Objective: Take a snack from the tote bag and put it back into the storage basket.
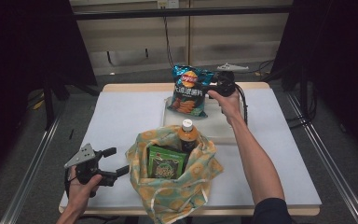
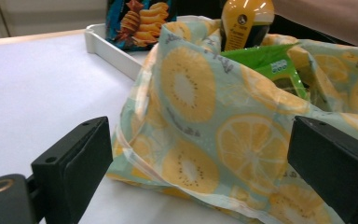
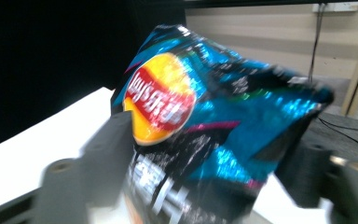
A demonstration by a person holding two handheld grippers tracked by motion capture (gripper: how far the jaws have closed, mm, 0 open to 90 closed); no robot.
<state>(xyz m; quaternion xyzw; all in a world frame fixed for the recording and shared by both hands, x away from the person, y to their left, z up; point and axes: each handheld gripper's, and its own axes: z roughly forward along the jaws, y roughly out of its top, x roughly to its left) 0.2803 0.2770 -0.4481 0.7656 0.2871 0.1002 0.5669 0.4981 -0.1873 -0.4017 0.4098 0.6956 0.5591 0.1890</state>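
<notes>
High view: the right tongs point(image 1: 213, 87) stand at the side of a blue chip bag point(image 1: 189, 91) upright in a white tray point(image 1: 223, 133), jaws spread around it, pads seemingly not pressing. The left tongs point(image 1: 120, 162) gape open just beside a fruit-print cloth bag point(image 1: 177, 186) on the surface point(image 1: 116, 116).

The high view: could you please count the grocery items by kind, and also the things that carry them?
Chip bag: 1
Bottle: 1
Green packet: 1
Fruit-print cloth bag: 1
White tray: 1
Total: 5
</notes>
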